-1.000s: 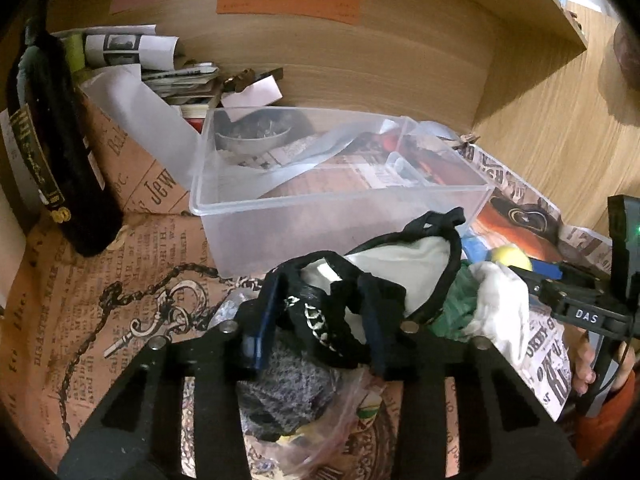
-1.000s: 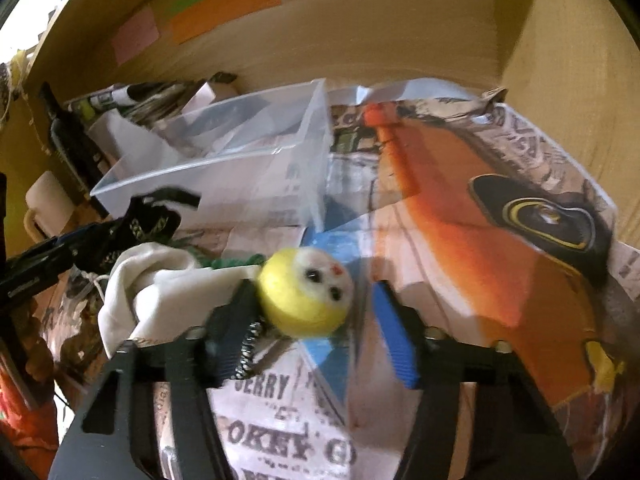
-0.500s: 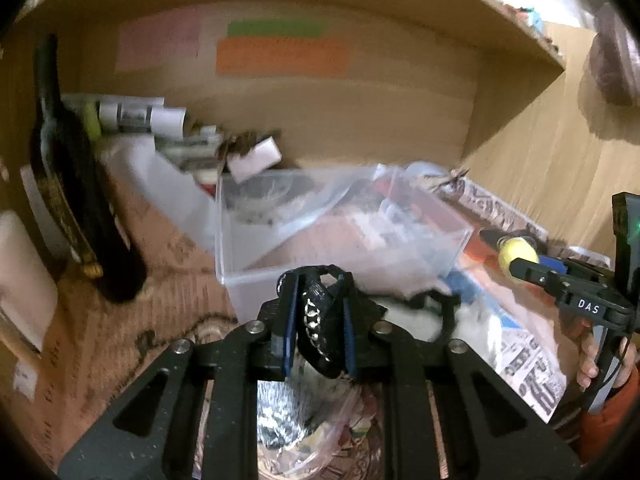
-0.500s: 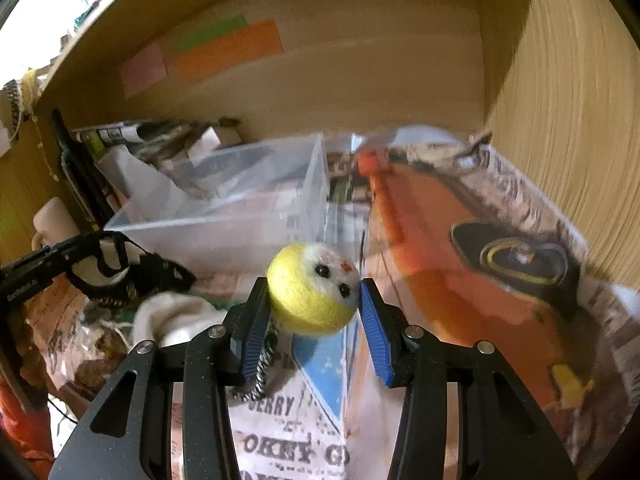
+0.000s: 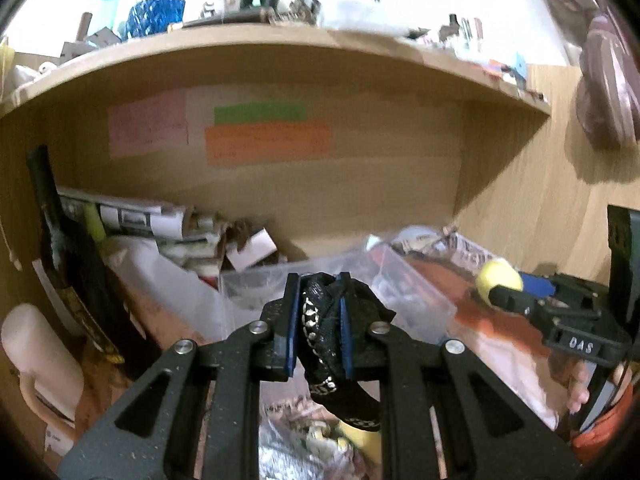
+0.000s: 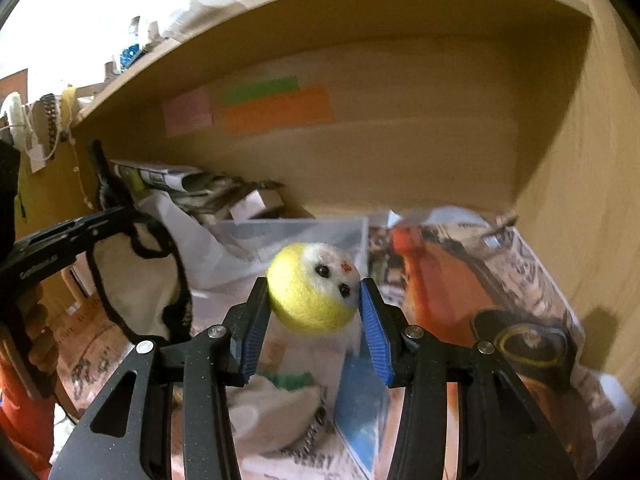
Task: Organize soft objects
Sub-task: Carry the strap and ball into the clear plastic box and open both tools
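Observation:
My left gripper is shut on a black-trimmed cloth pouch with a white stitched band, held up in the air; the pouch hangs below it and shows white in the right wrist view. My right gripper is shut on a yellow felt ball with a white face and black eyes, lifted above the desk; it also shows at the right of the left wrist view. A clear plastic box stands behind both. A white cloth with a green piece lies below the right gripper.
A dark bottle and a cream mug stand at the left. Rolled papers pile up against the wooden back wall with coloured notes. A shelf overhangs. Printed paper covers the desk.
Both grippers have risen from the desk, each carrying its object. The left one closed tighter on the pouch; the right one closed on the ball and lifted it.

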`<state>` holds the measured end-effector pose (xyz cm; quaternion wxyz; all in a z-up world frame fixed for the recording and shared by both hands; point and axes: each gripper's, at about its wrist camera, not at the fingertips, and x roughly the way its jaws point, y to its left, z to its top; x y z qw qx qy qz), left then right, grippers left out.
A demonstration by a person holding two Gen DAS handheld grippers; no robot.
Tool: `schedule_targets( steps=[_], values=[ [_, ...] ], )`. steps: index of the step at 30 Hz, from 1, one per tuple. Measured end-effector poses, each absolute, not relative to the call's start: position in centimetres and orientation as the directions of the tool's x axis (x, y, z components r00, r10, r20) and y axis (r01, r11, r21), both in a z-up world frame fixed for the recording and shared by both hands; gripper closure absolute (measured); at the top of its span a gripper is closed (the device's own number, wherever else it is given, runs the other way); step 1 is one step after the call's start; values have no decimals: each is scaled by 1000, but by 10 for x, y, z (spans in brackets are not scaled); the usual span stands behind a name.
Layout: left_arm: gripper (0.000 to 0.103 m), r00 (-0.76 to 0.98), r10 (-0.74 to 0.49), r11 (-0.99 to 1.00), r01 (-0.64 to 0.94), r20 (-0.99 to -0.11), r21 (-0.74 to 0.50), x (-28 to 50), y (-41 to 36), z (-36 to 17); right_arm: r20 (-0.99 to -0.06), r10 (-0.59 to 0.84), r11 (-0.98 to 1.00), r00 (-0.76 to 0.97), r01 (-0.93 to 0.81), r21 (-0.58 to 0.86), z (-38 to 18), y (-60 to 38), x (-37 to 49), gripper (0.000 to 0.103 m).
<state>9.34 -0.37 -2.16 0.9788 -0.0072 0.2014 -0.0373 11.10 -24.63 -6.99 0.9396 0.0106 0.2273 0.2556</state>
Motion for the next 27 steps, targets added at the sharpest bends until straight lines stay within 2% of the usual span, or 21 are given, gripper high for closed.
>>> schedule_targets(
  steps=[6, 10, 18, 27],
  values=[
    [86, 933, -45, 998, 25, -356, -59, 115, 11, -15, -411, 516, 849, 752, -514, 127, -65, -229, 125, 62],
    [86, 928, -26, 997, -2, -370, -74, 137, 20, -19, -427, 523, 841, 738, -529, 115, -66, -216, 136, 62],
    [86, 867, -8, 995, -41, -497, -88, 187, 36, -57, -544, 497, 838, 676, -536, 99, -91, -190, 177, 62],
    [85, 763, -44, 996, -15, -645, -86, 209, 39, -95, -649, 445, 834, 618, -549, 49, -116, -166, 208, 61]
  ],
)
